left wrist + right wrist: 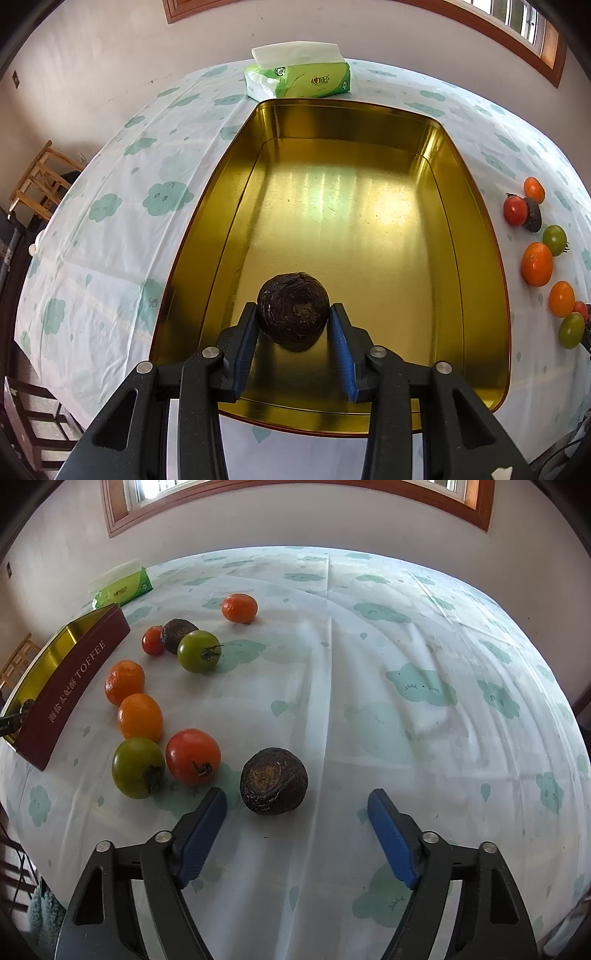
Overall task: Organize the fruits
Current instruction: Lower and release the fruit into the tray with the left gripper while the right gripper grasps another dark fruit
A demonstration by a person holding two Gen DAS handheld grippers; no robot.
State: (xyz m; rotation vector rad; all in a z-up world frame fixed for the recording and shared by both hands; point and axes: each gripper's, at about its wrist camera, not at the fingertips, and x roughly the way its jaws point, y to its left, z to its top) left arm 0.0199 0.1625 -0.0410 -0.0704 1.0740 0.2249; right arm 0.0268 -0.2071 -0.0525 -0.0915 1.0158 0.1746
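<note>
The dark wrinkled fruit (274, 781) lies on the surface (369, 701) just ahead of our right claw (297, 801), between the lines of its two blue pads but nearer the left-side one, its flat scarred end turned up toward the camera; it is roundish, with no long axis to speak of. That claw stands spread, neither pad touching the fruit, so we judge the coming move is a short advance, shifted slightly left, before pinching. Close on the fruit's left sits a red tomato (193, 756), and beside that a green tomato (138, 768); these crowd the left pad's path and could be nudged. Farther back along the same side we see two oranges (140, 716), another green tomato (199, 651), a second dark fruit (177, 635), a small red tomato (152, 640) and one more orange (239, 607). The toffee tin (74, 679) lies at the far left, a tissue pack (123, 589) behind it. Our left claw (293, 314) is over the tin's gold floor (332, 221), pinching a similar dark fruit (293, 312) between its pads near the tin's near end, apparently about to set it down.
</note>
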